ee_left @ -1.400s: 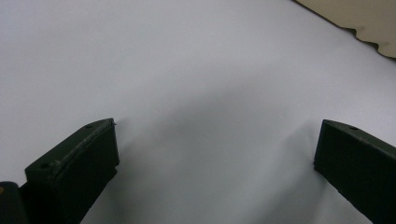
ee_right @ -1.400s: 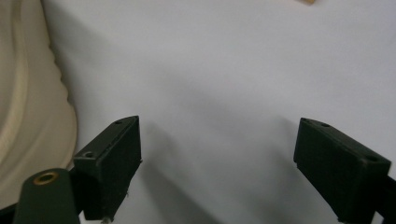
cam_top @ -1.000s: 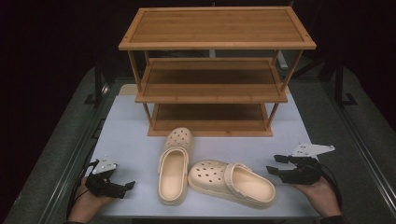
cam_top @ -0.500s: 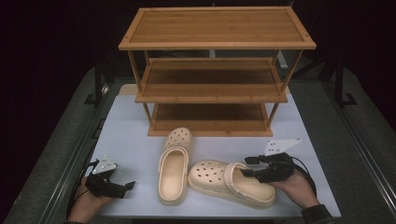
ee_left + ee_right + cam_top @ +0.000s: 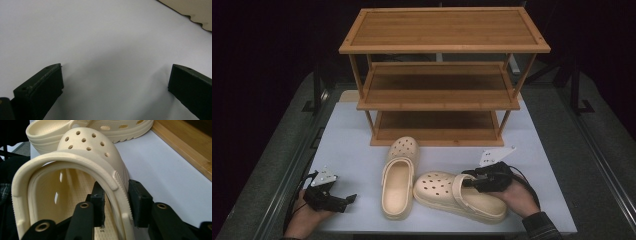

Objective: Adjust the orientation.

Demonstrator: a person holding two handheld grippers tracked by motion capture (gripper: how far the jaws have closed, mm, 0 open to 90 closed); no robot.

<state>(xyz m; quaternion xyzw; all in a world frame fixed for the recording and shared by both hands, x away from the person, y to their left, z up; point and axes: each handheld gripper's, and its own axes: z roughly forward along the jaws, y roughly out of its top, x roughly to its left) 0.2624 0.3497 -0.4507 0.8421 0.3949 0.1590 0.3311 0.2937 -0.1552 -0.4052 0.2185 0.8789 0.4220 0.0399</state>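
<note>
The right gripper point(image 5: 469, 181) has just squeezed onto the side wall of the cream clog point(image 5: 459, 196); the left gripper point(image 5: 343, 201) rests wide open, holding nothing.

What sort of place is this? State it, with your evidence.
Probably a staged recording bench, not a home: a wooden shoe rack and two cream clogs on a white table, dark surroundings, a handheld right gripper.

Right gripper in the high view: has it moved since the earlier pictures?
Yes. The right gripper has moved left from the table's right side, relative to the wooden three-tier rack; its jaws have just been closing around the side wall of the near cream foam clog.
</note>
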